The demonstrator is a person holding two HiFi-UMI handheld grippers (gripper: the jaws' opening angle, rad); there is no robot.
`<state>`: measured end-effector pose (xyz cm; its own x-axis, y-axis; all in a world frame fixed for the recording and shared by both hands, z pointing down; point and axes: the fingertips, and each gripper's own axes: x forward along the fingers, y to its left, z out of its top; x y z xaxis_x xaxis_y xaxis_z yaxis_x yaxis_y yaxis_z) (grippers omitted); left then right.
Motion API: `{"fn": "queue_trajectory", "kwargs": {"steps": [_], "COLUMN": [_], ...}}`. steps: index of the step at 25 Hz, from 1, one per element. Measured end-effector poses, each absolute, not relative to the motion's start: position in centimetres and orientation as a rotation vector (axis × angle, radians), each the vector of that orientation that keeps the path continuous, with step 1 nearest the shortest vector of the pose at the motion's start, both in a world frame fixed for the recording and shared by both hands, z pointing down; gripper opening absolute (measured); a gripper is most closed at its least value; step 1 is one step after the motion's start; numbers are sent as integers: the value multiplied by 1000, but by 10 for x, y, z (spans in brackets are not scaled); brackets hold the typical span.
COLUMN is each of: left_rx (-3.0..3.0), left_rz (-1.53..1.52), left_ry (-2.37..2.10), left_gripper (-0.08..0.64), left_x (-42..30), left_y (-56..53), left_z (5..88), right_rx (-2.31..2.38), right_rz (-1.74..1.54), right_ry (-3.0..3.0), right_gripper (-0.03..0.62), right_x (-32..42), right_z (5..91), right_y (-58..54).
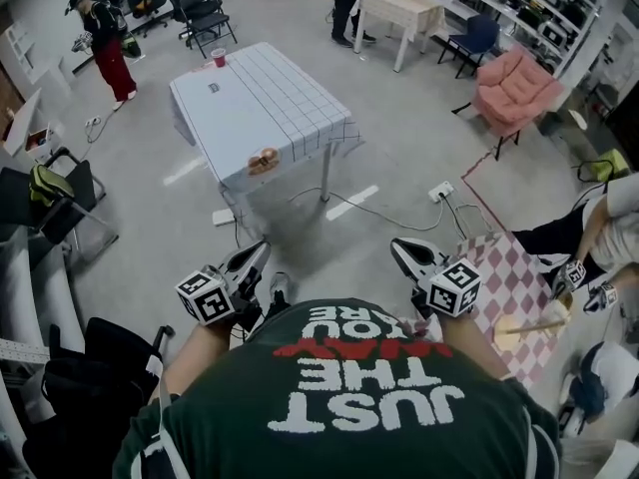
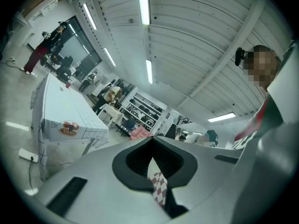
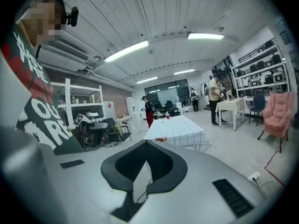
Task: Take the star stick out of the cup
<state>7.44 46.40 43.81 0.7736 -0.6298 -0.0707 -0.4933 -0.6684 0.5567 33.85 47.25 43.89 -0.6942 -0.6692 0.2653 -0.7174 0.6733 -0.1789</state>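
A person holds the left gripper [image 1: 258, 250] and right gripper [image 1: 399, 247] close to the body, both sets of jaws closed and empty. The red cup [image 1: 218, 57] stands well apart from them, at the far end of the grid-cloth table [image 1: 275, 108].

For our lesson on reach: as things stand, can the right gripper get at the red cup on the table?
Probably not. The right gripper is held close to the person's body, and the red cup stands at the far end of the table, with a stretch of floor between.
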Motion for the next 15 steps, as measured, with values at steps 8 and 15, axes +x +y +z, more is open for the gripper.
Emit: {"fn": "queue_trajectory", "kwargs": {"steps": [8, 15], "left_rx": [2450, 2500], "left_rz": [-364, -346], "left_ry": [-782, -759], "left_gripper": [2, 2], "left_x": [5, -68], "left_y": [305, 178], "left_z": [447, 420], "right_rx": [1161, 1171], "right_rz": [389, 365], "right_ry": [-2688, -2701], "right_gripper": [32, 32], "right_x": [260, 186], "right_z": [436, 411], "right_y": [313, 183]}}
